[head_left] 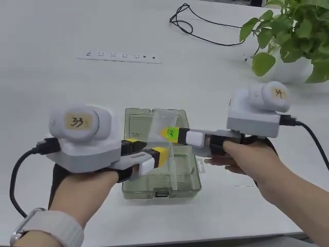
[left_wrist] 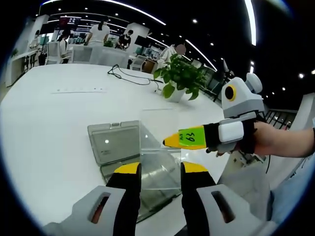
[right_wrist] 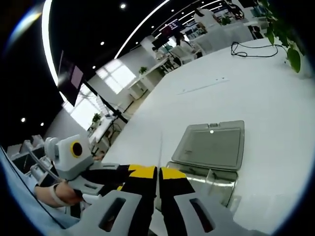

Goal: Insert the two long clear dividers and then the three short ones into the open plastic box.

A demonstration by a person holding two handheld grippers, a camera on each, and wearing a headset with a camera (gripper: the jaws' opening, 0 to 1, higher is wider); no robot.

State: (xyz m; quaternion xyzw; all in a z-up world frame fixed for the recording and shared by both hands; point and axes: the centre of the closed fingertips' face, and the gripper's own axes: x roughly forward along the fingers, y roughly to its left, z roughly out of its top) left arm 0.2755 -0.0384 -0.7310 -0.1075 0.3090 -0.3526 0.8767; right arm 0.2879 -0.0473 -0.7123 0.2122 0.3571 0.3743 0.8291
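The open clear plastic box [head_left: 191,177] lies on the white table, its lid [head_left: 138,119] folded flat behind it. One clear divider [head_left: 174,172] stands upright inside the base. My right gripper [head_left: 170,134] reaches in from the right and is shut on a thin clear divider [head_left: 165,119], held above the box. That sheet [left_wrist: 158,129] shows in the left gripper view, edge-on [right_wrist: 160,147] in the right gripper view. My left gripper [head_left: 149,150] hovers over the box's left side, jaws open with nothing between them [left_wrist: 160,173]. The box base [right_wrist: 222,184] lies beyond the right jaws.
A white power strip [head_left: 121,55] lies at the back left and a black cable [head_left: 205,25] curls at the back. A potted plant [head_left: 293,36] stands at the back right. The table's front edge runs just below the hands.
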